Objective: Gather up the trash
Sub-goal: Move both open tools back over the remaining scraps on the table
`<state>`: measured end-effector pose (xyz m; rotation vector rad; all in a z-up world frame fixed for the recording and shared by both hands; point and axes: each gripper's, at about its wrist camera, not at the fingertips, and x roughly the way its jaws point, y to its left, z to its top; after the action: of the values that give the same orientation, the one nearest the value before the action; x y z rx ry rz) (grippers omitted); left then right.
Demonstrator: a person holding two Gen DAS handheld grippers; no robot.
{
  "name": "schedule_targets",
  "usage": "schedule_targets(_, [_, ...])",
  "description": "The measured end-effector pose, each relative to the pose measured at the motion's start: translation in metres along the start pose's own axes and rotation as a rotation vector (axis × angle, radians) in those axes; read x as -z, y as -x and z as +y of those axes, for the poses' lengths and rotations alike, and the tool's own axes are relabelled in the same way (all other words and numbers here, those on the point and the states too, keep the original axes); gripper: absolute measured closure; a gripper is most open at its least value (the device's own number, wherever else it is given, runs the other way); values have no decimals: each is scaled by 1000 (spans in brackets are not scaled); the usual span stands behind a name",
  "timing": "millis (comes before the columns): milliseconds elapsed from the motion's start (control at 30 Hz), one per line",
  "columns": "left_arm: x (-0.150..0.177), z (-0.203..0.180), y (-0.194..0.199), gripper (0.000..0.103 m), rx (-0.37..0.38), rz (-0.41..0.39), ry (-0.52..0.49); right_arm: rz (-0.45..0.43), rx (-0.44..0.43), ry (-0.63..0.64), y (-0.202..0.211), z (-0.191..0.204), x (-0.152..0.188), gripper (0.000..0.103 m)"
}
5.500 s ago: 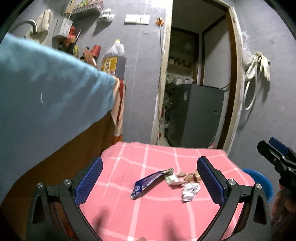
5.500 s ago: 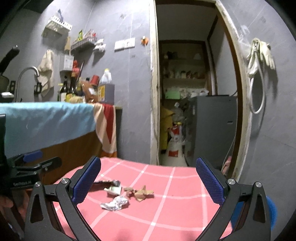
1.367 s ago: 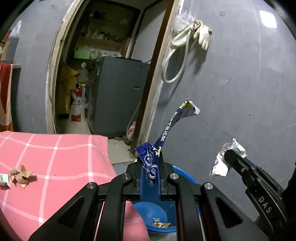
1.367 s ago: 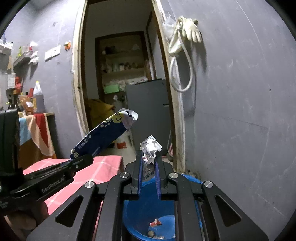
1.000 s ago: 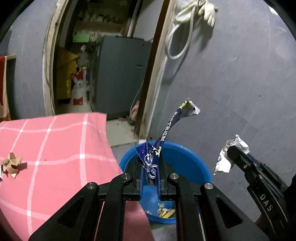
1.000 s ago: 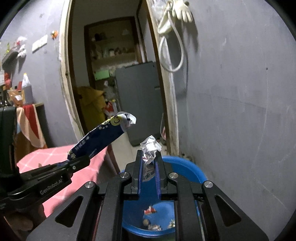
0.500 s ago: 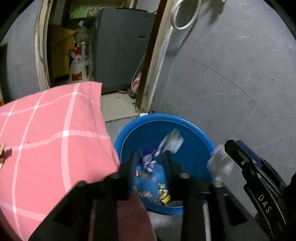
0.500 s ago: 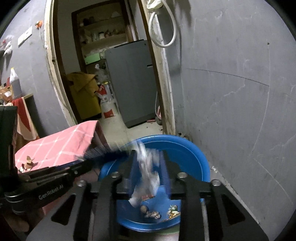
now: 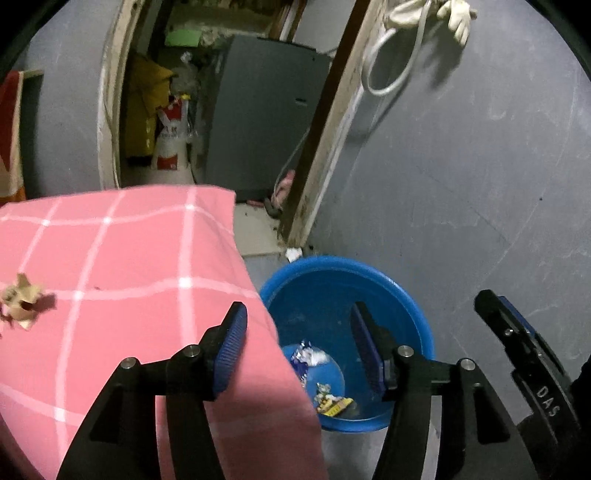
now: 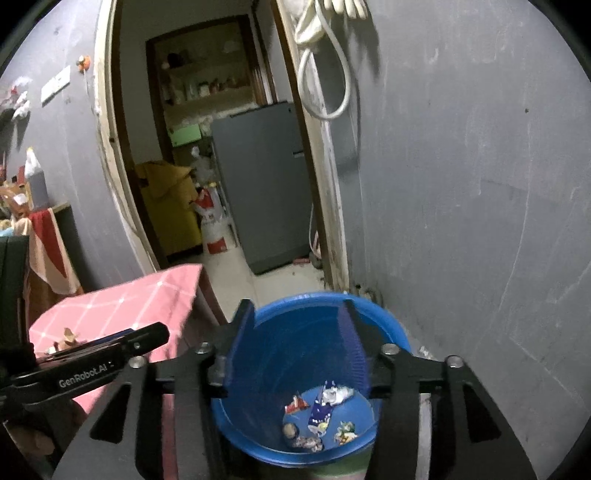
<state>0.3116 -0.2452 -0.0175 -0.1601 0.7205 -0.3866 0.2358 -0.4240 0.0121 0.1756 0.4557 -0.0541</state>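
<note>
- Step in hand, as I judge it: the drop. Both grippers hang over the blue basin (image 10: 391, 334) w/ nothing in them.
- Left gripper (image 9: 299, 347): jaws spread wide, nothing between the pads. It sits over the near edge of the basin, one finger above the cloth, the other above the basin.
- Right gripper (image 10: 295, 343): also spread, empty, centred above the basin mouth.
- Trash inside: blue wrapper (image 10: 318, 408) and a crumpled white/silver wad (image 10: 338, 395) lie touching on the basin floor, w/ a few other scraps around them: small red-white bit, yellowish pieces, can't ID them further.
- Trash left: a crumpled brown scrap (image 9: 20, 295) lies on the bench (image 9: 110, 280), well apart from the basin. Anything more is out of frame on that side, can't tell.
- Next move, my call: swing both grippers back over the bench, keep jaws spread, come down on the brown scrap. It looks light and thin, so a low pinch close to the cloth is needed; risk is catching the cloth w/ it.
- Surface: bench covered by pink cloth w/ white check lines, cloth drapes over the corner just beside the basin.
- Room: basin stands on the floor near a grey wall, next to an open doorway (image 10: 207, 147). Grey fridge (image 10: 262, 184), yellow item and shelves beyond. Hose and glove (image 9: 458, 14) hang on the wall above. Dim light.
</note>
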Motion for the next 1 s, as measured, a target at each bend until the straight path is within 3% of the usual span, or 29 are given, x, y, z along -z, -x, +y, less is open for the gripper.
schedule_targets(67, [-4,5,14,30,-31,-41,-2,-17,-2,10,6,4,-5,48])
schedule_targets(100, [-5,8,20,26,-42,-63,-2,-28,-3,16,10,7,-7,35])
schedule_targets(133, [-7,12,29,23,-49,-95,-4,-39,-5,17,13,9,-9,28])
schedule_targets(333, [-17,30,73,22,-72,-211,-26,-111,-39,38,35,29,-20,13])
schedule_targets(400, [-18,37,88,22,-76,-241,-28,-133,-52,43,42,36,-22,0])
schedule_targets(467, [-17,45,105,20,-75,-275,-21,-156,-73,48,49,43,-23,0])
schedule_targets(567, [-15,55,129,3,-87,-325,-3,-180,-97,66,59,57,-25,0])
schedule_targets(1000, [-2,79,208,3,-192,-485,-27,-286,-186,144,92,109,-28,0])
